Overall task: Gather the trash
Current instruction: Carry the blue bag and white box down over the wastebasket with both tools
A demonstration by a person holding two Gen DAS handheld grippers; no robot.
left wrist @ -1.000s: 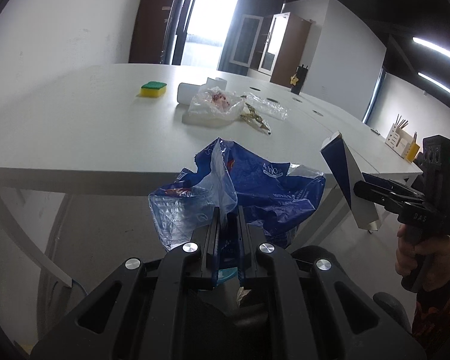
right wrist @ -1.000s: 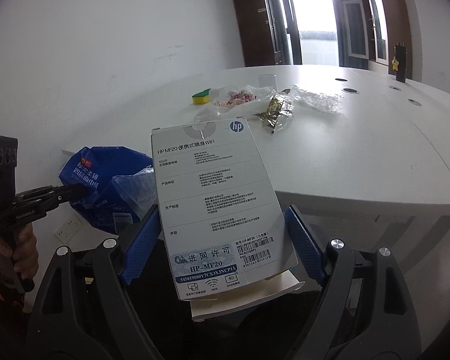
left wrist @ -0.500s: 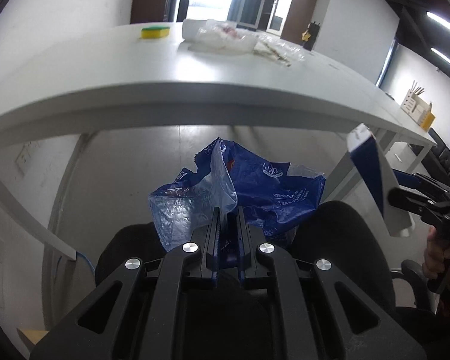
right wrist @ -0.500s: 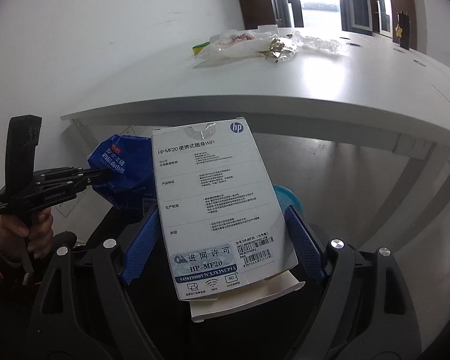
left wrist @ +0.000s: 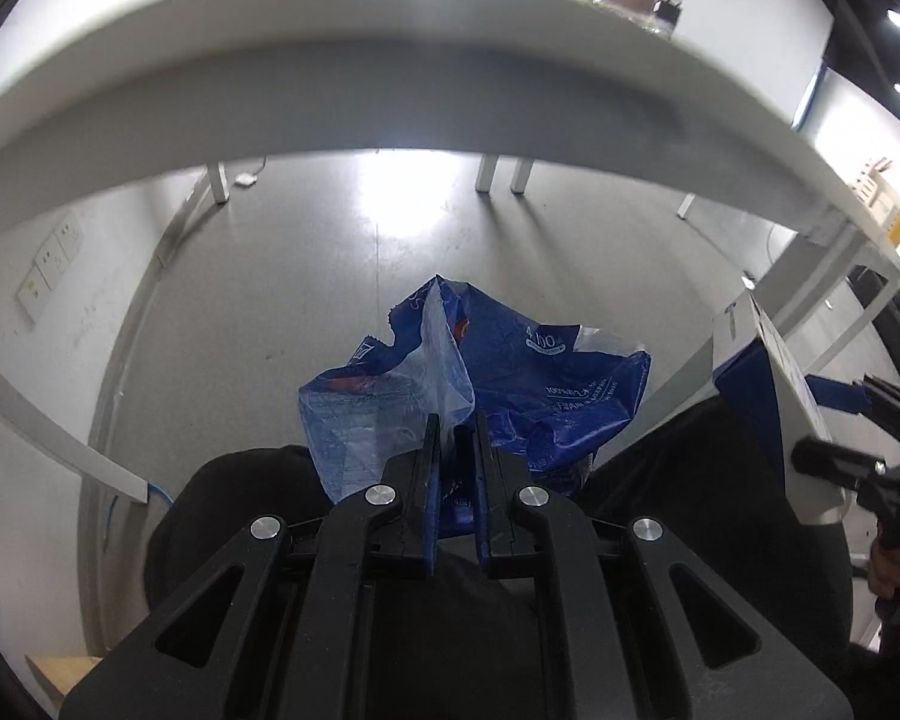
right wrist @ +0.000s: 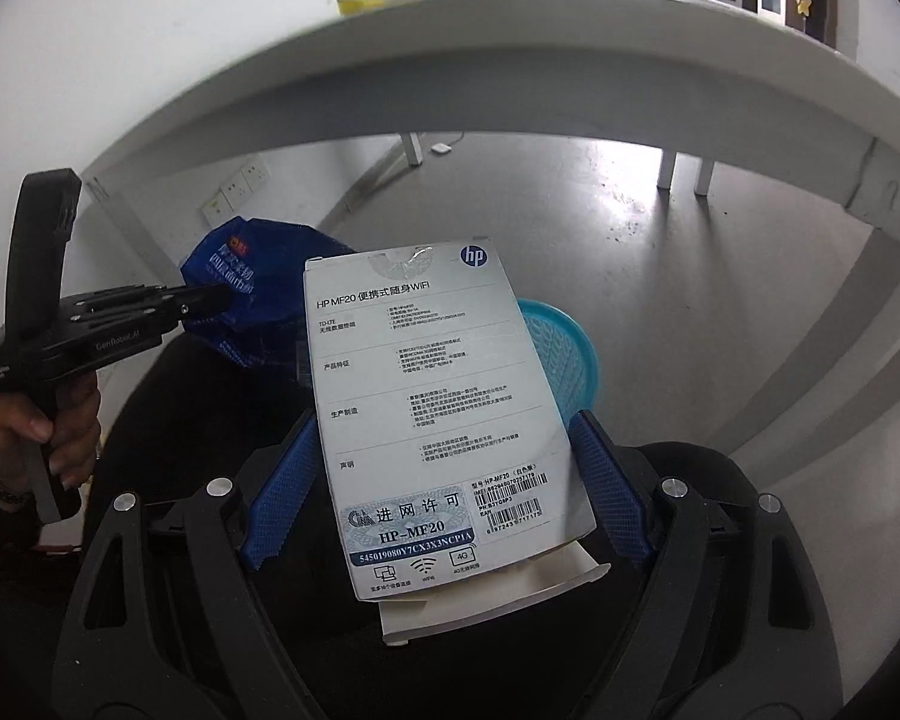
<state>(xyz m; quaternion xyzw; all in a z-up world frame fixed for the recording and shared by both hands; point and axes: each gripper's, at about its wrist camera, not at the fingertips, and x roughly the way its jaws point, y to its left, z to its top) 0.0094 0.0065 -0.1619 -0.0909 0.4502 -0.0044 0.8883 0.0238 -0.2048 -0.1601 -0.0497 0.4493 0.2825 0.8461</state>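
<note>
Left tongs (left wrist: 453, 468) clamp blue bag (left wrist: 510, 384), right tongs (right wrist: 444, 498) grip white box (right wrist: 432, 408); best lowered level, released only over bin.

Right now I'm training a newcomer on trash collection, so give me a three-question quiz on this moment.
1. True or false: the left gripper is shut on the blue plastic bag.
2. What does the right gripper hold? A) sponge B) white HP box C) cup
3. Fill in: both grippers are lower than the white ___.

Key: 1 true; 2 B; 3 table.
</note>
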